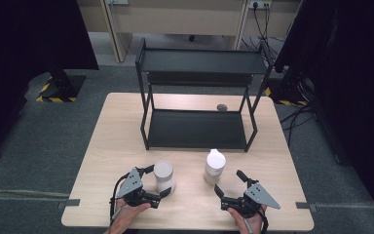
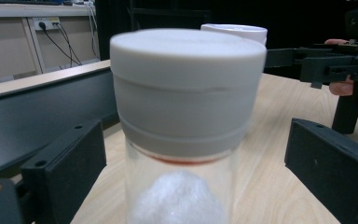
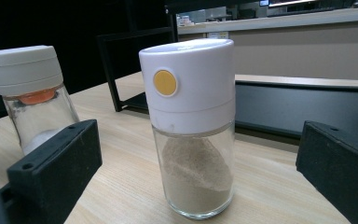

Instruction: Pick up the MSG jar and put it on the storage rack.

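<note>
Grey-capped jar (image 1: 163,176) upright on the table (image 1: 97,161), between the parted jaws of the left tongs (image 1: 158,181), untouched. Beside it, the white-capped jar (image 1: 215,165) stands before the spread right tongs (image 1: 230,183); rack (image 1: 197,129) behind.

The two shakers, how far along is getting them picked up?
Nothing is shelved: the black rack holds no jar. In hand: the left gripper brackets the grey-capped shaker, jaws not visibly touching it. Left: the right gripper is open, short of the white-capped shaker.
</note>
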`<action>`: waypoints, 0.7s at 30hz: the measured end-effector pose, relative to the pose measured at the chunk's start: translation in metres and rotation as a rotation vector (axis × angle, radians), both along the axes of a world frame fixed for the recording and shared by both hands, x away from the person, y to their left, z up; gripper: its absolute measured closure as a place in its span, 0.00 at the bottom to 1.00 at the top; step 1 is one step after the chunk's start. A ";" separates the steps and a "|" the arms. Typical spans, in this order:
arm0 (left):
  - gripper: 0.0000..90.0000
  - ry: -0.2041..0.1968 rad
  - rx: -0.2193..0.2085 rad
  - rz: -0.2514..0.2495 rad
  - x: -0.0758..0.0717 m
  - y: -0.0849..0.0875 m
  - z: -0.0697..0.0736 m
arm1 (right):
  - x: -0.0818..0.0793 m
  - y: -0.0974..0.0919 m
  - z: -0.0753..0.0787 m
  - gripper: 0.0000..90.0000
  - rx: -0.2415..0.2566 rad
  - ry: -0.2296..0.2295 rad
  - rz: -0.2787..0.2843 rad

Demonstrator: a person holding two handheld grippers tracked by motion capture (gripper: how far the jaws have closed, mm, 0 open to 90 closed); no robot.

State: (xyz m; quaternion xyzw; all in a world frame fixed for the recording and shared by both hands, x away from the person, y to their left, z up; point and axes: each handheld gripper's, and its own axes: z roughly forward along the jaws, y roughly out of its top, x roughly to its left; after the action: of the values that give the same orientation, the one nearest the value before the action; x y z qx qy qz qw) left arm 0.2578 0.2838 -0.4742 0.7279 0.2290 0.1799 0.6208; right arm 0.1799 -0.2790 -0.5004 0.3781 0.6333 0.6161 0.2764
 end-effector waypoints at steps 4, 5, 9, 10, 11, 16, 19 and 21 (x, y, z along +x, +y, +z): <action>0.08 0.000 0.009 0.000 0.004 -0.005 0.002 | 0.000 -0.001 0.000 0.00 0.001 0.000 0.001; 0.09 0.000 0.014 -0.001 0.005 -0.006 0.003 | 0.000 -0.001 0.000 0.00 0.001 0.000 0.000; 0.16 0.001 0.019 0.001 0.007 -0.008 0.002 | 0.000 -0.001 0.000 0.00 0.003 -0.003 0.002; 0.18 -0.001 0.026 0.002 0.007 -0.008 0.002 | 0.000 -0.001 0.000 0.00 0.004 -0.002 0.003; 0.20 -0.001 0.032 0.004 0.007 -0.009 0.002 | 0.000 -0.001 0.000 0.00 0.004 -0.001 0.004; 0.30 0.008 0.019 0.005 0.010 -0.009 0.000 | 0.000 -0.001 -0.001 0.00 0.005 -0.002 0.006; 0.35 -0.004 0.023 0.009 0.009 -0.009 0.000 | 0.000 -0.001 -0.001 0.00 0.006 0.000 0.005; 0.38 -0.009 0.026 0.011 0.008 -0.009 0.001 | 0.000 -0.001 -0.001 0.00 0.007 0.002 0.006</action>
State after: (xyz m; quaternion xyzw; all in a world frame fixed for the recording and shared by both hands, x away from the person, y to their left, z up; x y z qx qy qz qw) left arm 0.2663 0.2745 -0.4736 0.7338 0.2280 0.1897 0.6111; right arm 0.1804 -0.2799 -0.5011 0.3778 0.6326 0.6187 0.2727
